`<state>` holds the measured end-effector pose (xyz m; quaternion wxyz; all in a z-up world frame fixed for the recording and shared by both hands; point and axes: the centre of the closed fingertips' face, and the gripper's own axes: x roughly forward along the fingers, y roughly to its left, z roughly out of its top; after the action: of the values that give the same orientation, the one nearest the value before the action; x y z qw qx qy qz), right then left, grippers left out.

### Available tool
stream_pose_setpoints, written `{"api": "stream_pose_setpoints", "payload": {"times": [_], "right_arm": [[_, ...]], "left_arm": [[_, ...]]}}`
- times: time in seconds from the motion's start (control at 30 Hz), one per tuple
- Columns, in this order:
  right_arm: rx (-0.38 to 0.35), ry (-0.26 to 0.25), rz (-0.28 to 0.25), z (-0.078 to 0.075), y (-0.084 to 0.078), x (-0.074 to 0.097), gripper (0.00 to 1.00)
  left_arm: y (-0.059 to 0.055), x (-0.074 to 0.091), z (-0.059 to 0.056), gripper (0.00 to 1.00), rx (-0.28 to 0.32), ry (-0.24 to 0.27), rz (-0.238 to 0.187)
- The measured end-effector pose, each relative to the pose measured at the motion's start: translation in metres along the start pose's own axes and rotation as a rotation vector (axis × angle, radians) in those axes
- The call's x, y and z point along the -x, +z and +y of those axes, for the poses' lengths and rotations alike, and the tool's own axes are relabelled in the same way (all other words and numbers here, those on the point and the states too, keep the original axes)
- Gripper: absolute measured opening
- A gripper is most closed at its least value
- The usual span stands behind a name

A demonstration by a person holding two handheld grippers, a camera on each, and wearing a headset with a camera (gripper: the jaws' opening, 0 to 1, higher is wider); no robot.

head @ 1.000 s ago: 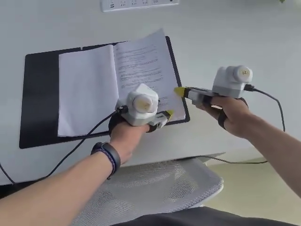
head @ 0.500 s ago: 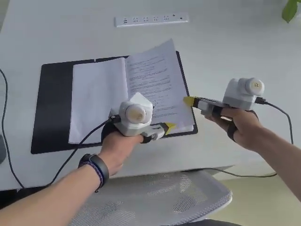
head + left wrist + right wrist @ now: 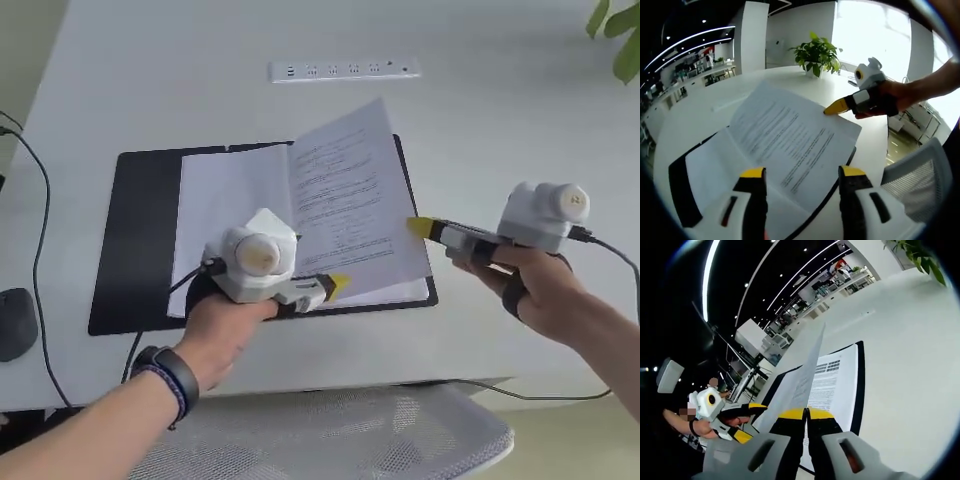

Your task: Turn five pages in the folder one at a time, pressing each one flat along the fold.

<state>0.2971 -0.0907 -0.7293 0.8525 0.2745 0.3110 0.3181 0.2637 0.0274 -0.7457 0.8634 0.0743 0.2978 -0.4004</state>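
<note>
1. Desk [image 3: 520, 130], white: the frame has shifted with the headset since a second ago, not the things on it.
2. Folder [image 3: 135, 240], black: open flat, centre-left of the head view.
3. Lifted page [image 3: 350, 200], printed: centre. Its free edge stands higher than a second ago, its top corner well past the folder's upper edge. Judged: turn under way, fold not yet crossed, pressing not yet done.
4. Left gripper [image 3: 325, 288]: lower centre, jaws spread, empty, over the folder's near edge.
5. Right gripper [image 3: 422, 228]: right of centre, clenched on the lifted page's outer edge.
</note>
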Motion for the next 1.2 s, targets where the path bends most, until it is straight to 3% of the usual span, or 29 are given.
{"api": "stream_pose_setpoints", "payload": {"times": [0.27,0.6,0.7,0.87,1.2], "right_arm": [[-0.016,0.034,-0.047,0.017,0.011,-0.004,0.0],[0.021,0.113,-0.078,0.056,0.027,-0.013,0.0],[0.019,0.171,-0.085,0.077,0.031,-0.021,0.0],[0.039,0.218,-0.086,0.102,0.034,-0.037,0.0],[0.061,0.29,-0.053,0.142,0.029,-0.073,0.0]], "left_arm": [[-0.006,0.022,0.016,0.58,0.011,0.034,-0.007],[-0.017,0.056,0.034,0.61,0.053,0.074,-0.038],[-0.022,0.067,0.043,0.61,0.07,0.097,-0.045],[-0.028,0.091,0.052,0.62,0.089,0.137,-0.055],[-0.035,0.121,0.069,0.64,0.122,0.186,-0.072]]}}
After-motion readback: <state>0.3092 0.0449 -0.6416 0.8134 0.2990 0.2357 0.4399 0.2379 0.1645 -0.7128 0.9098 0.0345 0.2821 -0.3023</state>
